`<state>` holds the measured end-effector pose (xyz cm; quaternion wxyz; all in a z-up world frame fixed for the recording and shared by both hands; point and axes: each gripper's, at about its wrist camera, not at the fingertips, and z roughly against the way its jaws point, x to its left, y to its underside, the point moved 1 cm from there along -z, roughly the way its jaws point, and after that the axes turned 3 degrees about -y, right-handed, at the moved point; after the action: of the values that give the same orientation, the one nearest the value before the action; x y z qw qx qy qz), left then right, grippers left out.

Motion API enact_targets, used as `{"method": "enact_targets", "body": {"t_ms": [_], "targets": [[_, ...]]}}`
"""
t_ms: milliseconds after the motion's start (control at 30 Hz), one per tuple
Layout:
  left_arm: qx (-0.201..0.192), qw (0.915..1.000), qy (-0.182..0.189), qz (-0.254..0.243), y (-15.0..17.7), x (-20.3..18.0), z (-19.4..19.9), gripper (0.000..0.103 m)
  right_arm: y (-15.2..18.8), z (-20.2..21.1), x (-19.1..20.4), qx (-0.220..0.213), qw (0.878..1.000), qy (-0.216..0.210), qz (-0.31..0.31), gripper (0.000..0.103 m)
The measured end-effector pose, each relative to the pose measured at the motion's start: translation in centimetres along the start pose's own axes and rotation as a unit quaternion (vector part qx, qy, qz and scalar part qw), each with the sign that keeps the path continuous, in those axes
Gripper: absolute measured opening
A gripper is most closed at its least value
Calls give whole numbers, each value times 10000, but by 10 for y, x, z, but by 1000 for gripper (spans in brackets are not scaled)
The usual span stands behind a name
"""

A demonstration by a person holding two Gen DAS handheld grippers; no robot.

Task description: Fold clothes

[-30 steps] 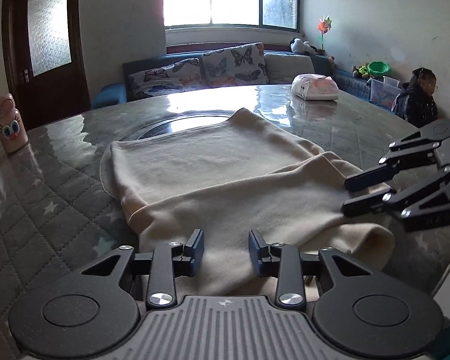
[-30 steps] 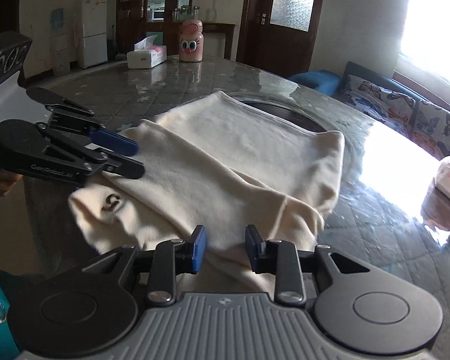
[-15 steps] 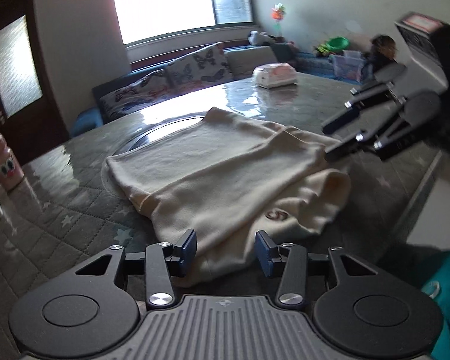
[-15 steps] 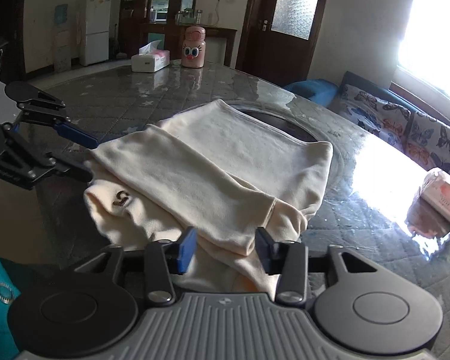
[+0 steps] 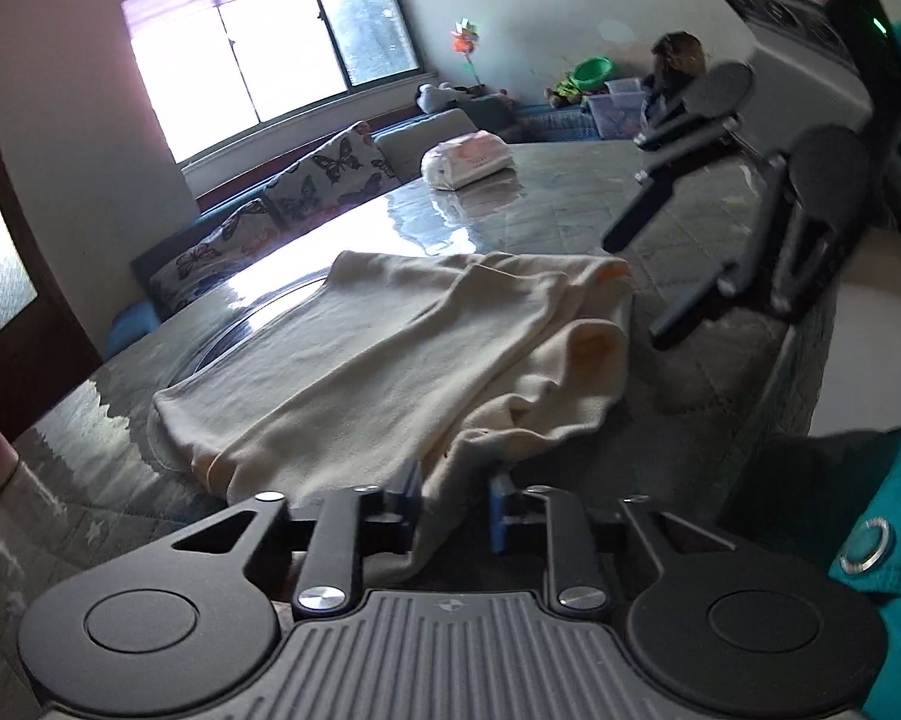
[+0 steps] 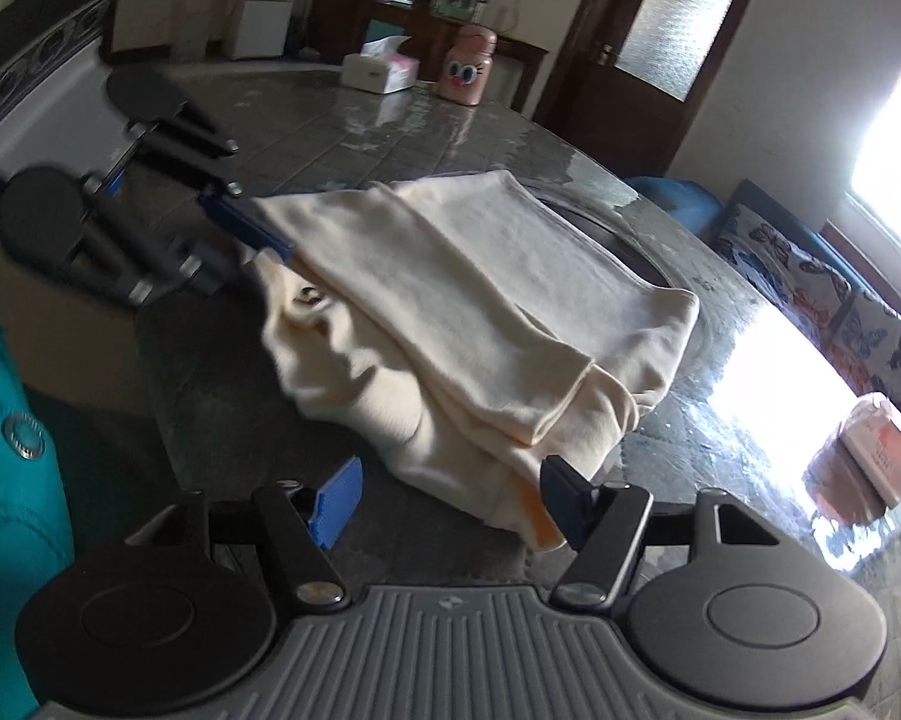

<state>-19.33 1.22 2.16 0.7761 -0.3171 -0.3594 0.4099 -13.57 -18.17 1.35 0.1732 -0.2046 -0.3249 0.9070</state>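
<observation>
A cream garment [image 5: 426, 354] lies partly folded on the round grey table [image 5: 540, 216]; it also shows in the right wrist view [image 6: 468, 324]. My left gripper [image 5: 455, 501] is at its near edge with cloth between the two pads, the jaws narrowly apart. In the right wrist view the left gripper [image 6: 252, 240] touches the garment's left corner. My right gripper [image 6: 450, 501] is wide open at the garment's near corner, holding nothing. It shows at the right in the left wrist view [image 5: 636, 282], beside the garment's far corner.
A tissue pack [image 5: 468, 159] lies on the table's far side, also seen in the right wrist view [image 6: 882, 450]. A pink bottle [image 6: 468, 63] and a tissue box [image 6: 381, 69] stand at the other side. A teal sleeve [image 6: 6, 480] and the table edge are close.
Both grippers have swung round to the garment's near side. My right gripper has opened wide. My left gripper has moved onto the garment's edge, with cloth now between its pads.
</observation>
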Motion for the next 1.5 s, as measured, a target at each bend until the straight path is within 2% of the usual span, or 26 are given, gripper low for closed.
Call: {"method": "enact_targets", "body": {"t_ms": [200,300,367,400,467,567,600,667,900,933,1033,1067,1167,1367,1500], "targets": [[-75,9981,80,607,-19,30,-8,10,-5,-13,5,-251,9994,-22,235,72],[-62,9963,128,843,-25,43,-18,9,-9,-23,1,-349,9993,-14,161,67],[-45,9956,152,922,-27,48,-22,10,-14,-32,-5,-372,9993,-103,8,59],[-25,9957,151,914,-27,49,-24,10,-16,-37,-7,-379,9991,-154,-72,57],[25,9962,130,866,-25,48,-25,14,-19,-42,-13,-359,9984,-374,-246,36],[83,9976,91,680,-17,42,-21,23,-22,-44,-21,-328,9968,-558,-470,25],[105,9982,77,593,-14,39,-19,25,-22,-44,-24,-329,9963,-587,-532,22],[169,9989,5,441,-7,33,-15,46,-23,-42,-30,-328,9950,-655,-679,19],[281,9992,-184,-209,12,22,-5,47,-27,-40,-35,-412,9932,-650,-876,15],[277,9991,-195,-262,13,23,-5,45,-28,-40,-35,-429,9930,-640,-890,14],[276,9992,-199,-232,13,30,-6,16,-30,-39,-35,-493,9925,-605,-941,11],[252,9994,-164,-142,12,33,-6,10,-31,-38,-35,-524,9923,-590,-954,11],[119,9999,-111,-20,8,36,2,6,-34,-30,-33,-658,9916,-553,-970,9],[-122,9998,9,134,-1,36,33,5,-42,-2,-27,-907,9916,-522,-761,9],[-229,9996,108,157,-5,30,64,5,-43,23,-17,-909,9913,-682,-659,9]]}}
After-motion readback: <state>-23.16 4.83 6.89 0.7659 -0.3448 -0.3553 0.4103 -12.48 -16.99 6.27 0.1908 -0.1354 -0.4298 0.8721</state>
